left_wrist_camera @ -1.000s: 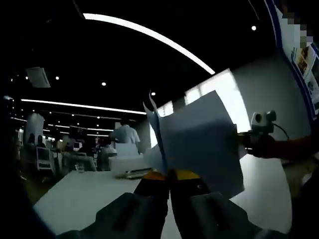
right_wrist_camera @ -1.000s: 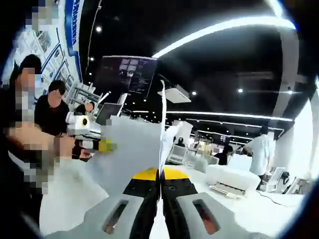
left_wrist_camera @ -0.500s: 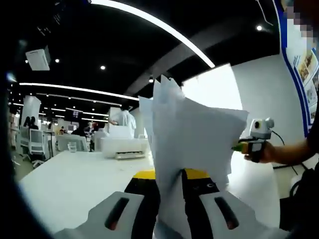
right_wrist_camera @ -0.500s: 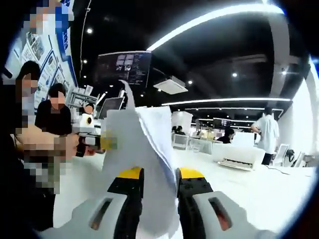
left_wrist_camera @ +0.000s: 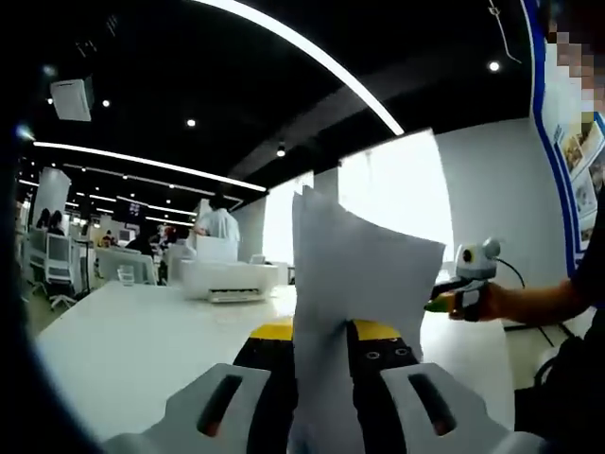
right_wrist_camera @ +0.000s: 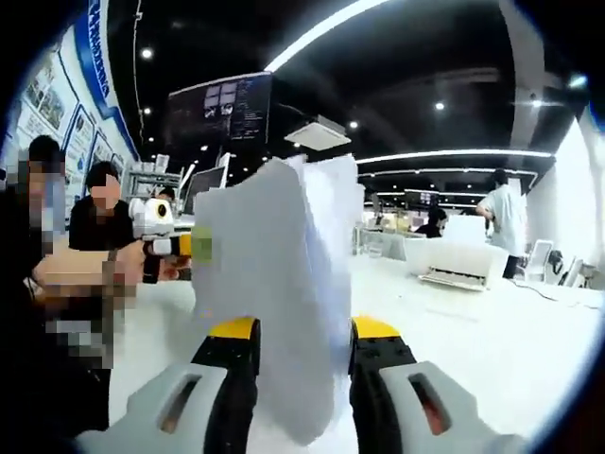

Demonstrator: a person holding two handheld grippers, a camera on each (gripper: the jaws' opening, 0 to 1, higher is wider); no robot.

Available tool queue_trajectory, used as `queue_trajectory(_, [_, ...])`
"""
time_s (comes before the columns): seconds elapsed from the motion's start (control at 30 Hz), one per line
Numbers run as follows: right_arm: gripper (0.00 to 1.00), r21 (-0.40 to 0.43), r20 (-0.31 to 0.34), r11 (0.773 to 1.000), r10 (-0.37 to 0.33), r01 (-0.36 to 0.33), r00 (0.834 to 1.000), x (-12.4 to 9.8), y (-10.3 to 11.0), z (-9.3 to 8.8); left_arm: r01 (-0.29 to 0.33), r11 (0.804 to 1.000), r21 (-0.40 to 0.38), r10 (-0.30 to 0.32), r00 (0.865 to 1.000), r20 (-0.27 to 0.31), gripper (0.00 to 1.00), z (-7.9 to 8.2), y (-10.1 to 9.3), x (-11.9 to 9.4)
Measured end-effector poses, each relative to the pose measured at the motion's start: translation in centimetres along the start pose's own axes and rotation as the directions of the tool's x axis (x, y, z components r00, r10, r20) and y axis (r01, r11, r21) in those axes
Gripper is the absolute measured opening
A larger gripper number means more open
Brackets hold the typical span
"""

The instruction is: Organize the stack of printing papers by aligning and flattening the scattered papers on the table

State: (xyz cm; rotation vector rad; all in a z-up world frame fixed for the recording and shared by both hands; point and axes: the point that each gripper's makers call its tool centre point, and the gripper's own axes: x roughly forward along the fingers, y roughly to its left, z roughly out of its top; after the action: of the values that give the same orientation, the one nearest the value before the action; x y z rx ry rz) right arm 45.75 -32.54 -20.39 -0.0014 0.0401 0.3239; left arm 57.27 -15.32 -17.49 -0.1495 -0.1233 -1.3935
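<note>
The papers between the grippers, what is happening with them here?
A person holds a bunch of white papers upright above the white table, one gripper on each side. The left gripper has the sheets between its jaws, and so does the right gripper. The top edges look uneven, so the stack is not yet aligned. A white printer stands further back on the table.

1. The papers' (left_wrist_camera: 350,284) lower edge was hidden between the left gripper's (left_wrist_camera: 321,364) jaws.
2. In the right gripper view, the papers (right_wrist_camera: 274,284) hid the table (right_wrist_camera: 492,331) behind them.
3. The printer (right_wrist_camera: 461,268) was too small for detail.
</note>
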Motion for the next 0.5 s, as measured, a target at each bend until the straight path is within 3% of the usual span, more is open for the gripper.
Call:
queue_trajectory(0.03, [0.36,0.015,0.005,1.0,-0.003,0.002,1.0,-0.05,-0.17,0.04,-0.002,1.0,-0.008,0.002,1.0,0.005,0.24,0.12,0.09,-0.07])
queue_trajectory(0.07, [0.36,0.08,0.035,0.997,0.003,-0.006,0.999,-0.26,-0.57,0.44,-0.003,1.0,-0.014,0.003,1.0,0.007,0.25,0.2,0.17,-0.08])
queue_trajectory(0.17, [0.35,0.169,0.031,0.982,0.085,-0.089,0.996,-0.26,-0.38,0.47,0.0,1.0,-0.018,0.0,1.0,0.016,0.25,0.62,0.14,0.17])
queue_trajectory(0.37, [0.28,0.137,0.018,0.989,0.058,-0.06,0.998,0.33,-0.45,0.67,0.012,1.0,-0.027,-0.011,1.0,0.028,0.25,1.04,-0.25,0.76])
queue_trajectory(0.5, [0.28,0.112,-0.007,0.993,0.019,-0.019,1.0,0.31,-0.58,0.48,0.006,1.0,-0.029,-0.005,0.999,0.037,0.26,1.06,-0.4,0.87])
